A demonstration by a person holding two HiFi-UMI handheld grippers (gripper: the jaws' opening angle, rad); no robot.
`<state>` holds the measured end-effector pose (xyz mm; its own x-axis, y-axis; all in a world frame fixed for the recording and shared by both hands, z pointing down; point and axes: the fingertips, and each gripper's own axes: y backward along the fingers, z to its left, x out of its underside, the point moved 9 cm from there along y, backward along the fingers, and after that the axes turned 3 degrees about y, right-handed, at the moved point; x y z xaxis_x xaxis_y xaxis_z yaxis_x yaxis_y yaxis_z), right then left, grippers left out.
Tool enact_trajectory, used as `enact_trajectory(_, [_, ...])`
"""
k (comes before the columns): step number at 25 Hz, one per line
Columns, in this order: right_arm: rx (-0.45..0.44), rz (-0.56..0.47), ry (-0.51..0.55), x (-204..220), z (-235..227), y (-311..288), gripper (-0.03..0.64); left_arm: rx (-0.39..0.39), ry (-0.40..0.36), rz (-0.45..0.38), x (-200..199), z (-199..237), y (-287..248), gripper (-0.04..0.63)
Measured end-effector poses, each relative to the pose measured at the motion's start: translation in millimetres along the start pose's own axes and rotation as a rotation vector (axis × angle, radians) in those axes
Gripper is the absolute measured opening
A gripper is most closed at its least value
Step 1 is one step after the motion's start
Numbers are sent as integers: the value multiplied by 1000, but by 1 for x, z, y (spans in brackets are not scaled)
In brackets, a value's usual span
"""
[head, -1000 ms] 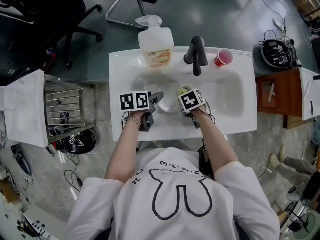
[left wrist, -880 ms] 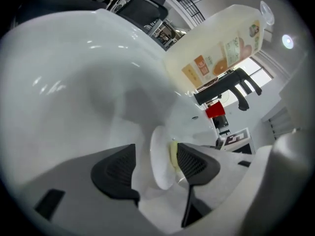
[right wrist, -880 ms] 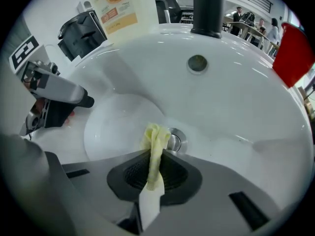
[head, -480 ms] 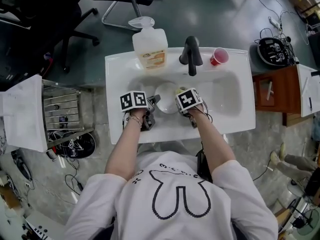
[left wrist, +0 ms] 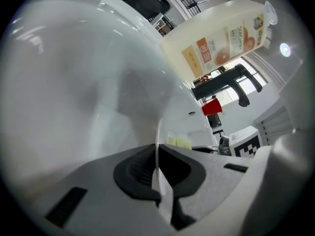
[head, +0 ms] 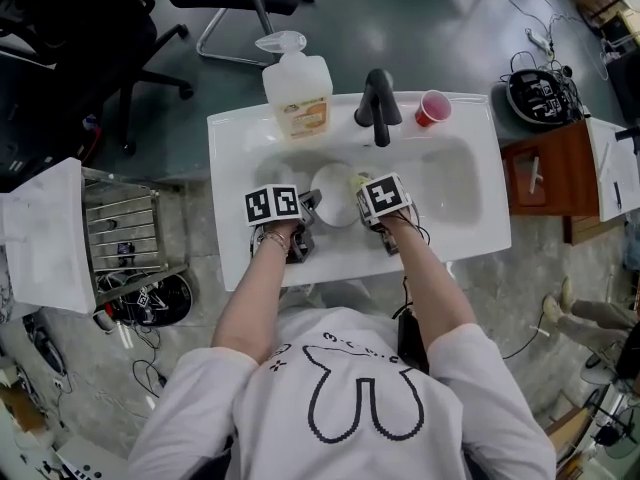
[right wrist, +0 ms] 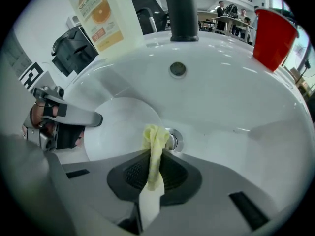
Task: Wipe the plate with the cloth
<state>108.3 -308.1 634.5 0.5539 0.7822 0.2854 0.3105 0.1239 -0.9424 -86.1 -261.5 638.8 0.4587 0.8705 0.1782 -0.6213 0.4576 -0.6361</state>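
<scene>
Plate (head: 335, 196) rim pinched by left tool (left wrist: 157, 156), jaws just closed, angled down, right tool (right wrist: 155, 167) steeply downward, clamped on cloth (right wrist: 153, 135)

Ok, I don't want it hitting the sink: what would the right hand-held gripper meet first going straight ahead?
Likely the drain, right beside the rim of the plate, with the cloth pinched in the right hand-held gripper touching down first; depth is hard to judge.

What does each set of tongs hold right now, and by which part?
Left tongs, just closed, pinch the white plate by its rim. Right tongs clamp the yellow cloth mid-length, one bunched end sticking out.
</scene>
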Motion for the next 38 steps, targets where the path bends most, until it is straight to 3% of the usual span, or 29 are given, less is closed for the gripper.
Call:
enact_trajectory(7, [49,-94,35,10,13,32,51,22,-89,3,5,-12,15,18])
enact_trajectory(13, [90,-206,-18,18,23,70,51,68,-147,-20,1,-26,37,18])
enact_trajectory(27, [199,-493,-69,25,83,161,51,183,-277,-131,-2,-50,121,18])
enact_trajectory(33, [240,-664,-44,19,118,207,51,232,-353,-184,-2,-61,161,18])
enact_trajectory(38, [214,-809,35,10,148,240,51,275,-400,-204,0,-77,186,18])
